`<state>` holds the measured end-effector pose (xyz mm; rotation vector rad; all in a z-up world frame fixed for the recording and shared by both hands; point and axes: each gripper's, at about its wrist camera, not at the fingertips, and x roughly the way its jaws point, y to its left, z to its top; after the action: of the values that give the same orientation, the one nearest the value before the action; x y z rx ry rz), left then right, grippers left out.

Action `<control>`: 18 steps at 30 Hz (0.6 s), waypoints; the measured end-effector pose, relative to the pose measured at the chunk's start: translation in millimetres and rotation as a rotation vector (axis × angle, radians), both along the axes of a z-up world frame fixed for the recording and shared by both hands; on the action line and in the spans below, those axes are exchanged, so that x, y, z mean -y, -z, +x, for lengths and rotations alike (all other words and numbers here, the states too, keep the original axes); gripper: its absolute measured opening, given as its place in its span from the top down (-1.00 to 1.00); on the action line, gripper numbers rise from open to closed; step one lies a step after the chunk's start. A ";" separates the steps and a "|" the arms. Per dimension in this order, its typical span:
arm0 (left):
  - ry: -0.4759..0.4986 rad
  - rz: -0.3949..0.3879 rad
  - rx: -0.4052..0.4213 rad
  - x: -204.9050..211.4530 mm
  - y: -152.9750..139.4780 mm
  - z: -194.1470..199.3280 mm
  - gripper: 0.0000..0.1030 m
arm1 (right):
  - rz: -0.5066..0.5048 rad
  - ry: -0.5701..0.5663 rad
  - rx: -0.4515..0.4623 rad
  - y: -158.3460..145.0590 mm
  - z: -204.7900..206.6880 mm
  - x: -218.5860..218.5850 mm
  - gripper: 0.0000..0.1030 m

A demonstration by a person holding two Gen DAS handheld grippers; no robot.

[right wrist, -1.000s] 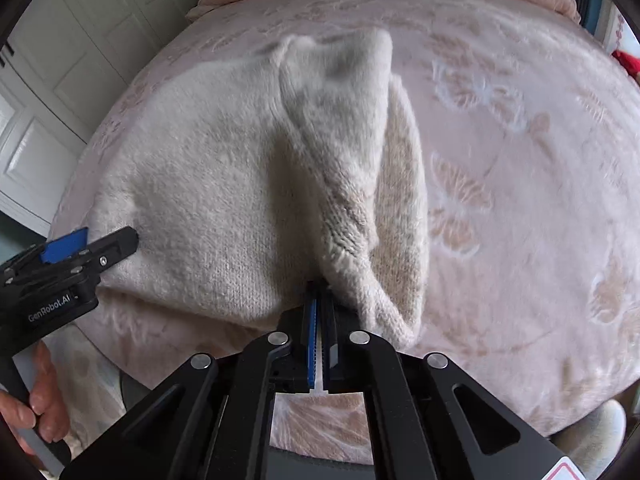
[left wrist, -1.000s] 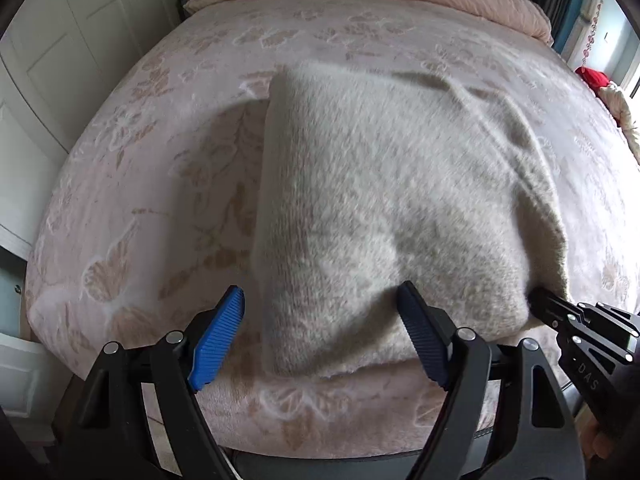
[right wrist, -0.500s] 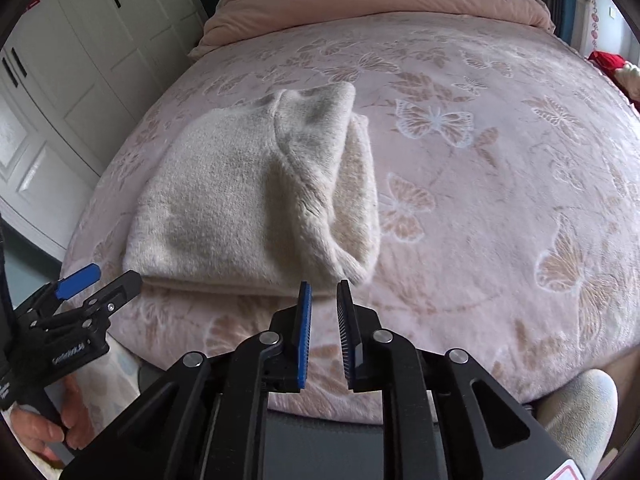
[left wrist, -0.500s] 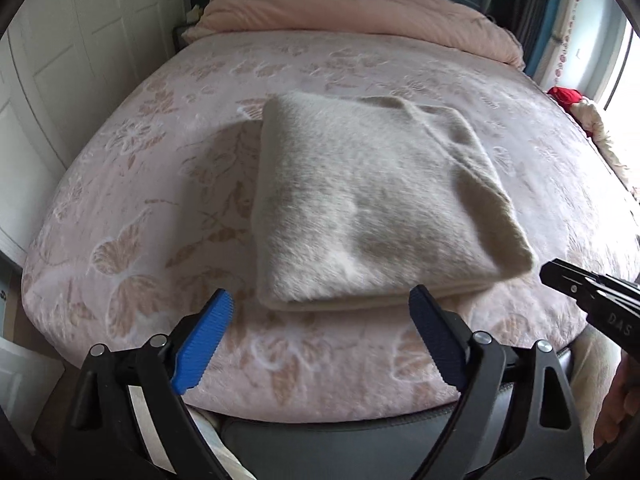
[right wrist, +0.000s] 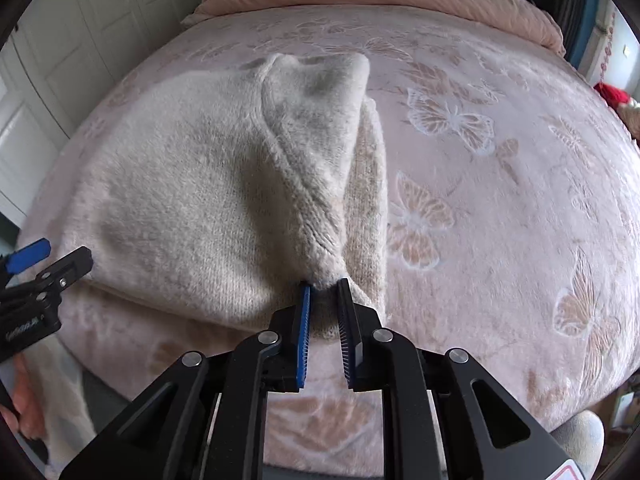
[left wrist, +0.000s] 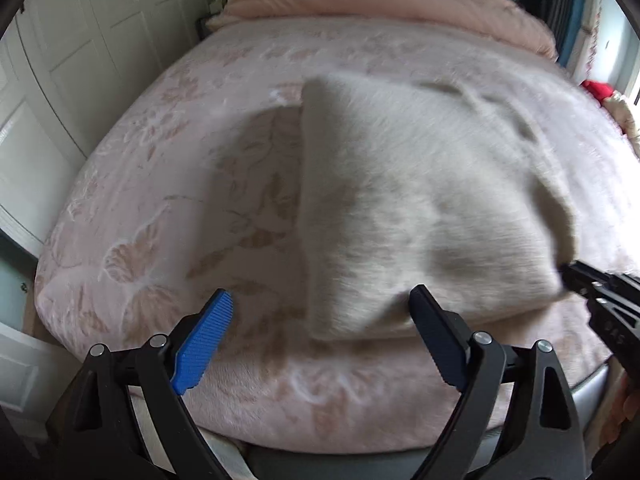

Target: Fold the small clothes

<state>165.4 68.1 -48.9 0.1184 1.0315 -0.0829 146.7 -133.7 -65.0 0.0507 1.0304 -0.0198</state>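
A cream fuzzy knit garment [left wrist: 420,208] lies folded into a rough rectangle on the pink bed; it also shows in the right wrist view [right wrist: 208,184]. My left gripper [left wrist: 320,316] is wide open at the garment's near left corner, empty. My right gripper [right wrist: 325,286] stands narrowly open with the garment's near right corner, a knit hem, between its fingertips. In the left wrist view the right gripper's tip [left wrist: 576,276] touches the garment's near right corner. In the right wrist view the left gripper [right wrist: 48,264] sits at the garment's near left edge.
The bed [right wrist: 500,200] has a pink cover with butterfly patterns. A rolled pink duvet [left wrist: 400,4] lies along the far end. White wardrobe doors [left wrist: 80,60] stand at the left. A red item [left wrist: 598,90] lies at the far right. The bed's near edge is just under both grippers.
Both grippers moved forward and back to the garment after pulling away. My right gripper's jaws, apart from the cloth half a second ago, now stand around the near right corner.
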 end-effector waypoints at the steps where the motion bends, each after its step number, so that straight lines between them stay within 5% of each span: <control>1: -0.001 0.000 -0.011 -1.3 5.2 2.9 -0.73 | -0.023 -0.002 -0.004 -3.5 0.7 -4.4 0.69; 12: 0.040 -0.110 0.114 1.4 -38.7 -55.2 -0.83 | 0.042 0.071 0.119 -59.0 -71.2 -15.2 -0.08; 18: 0.061 -0.077 0.182 16.1 -45.2 -99.9 -0.91 | -0.028 0.113 0.211 -69.1 -112.2 -15.4 -0.39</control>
<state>65.5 52.0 -3.7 0.0857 0.8422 -0.1645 34.5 -118.3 4.1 0.0838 0.8154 -0.1290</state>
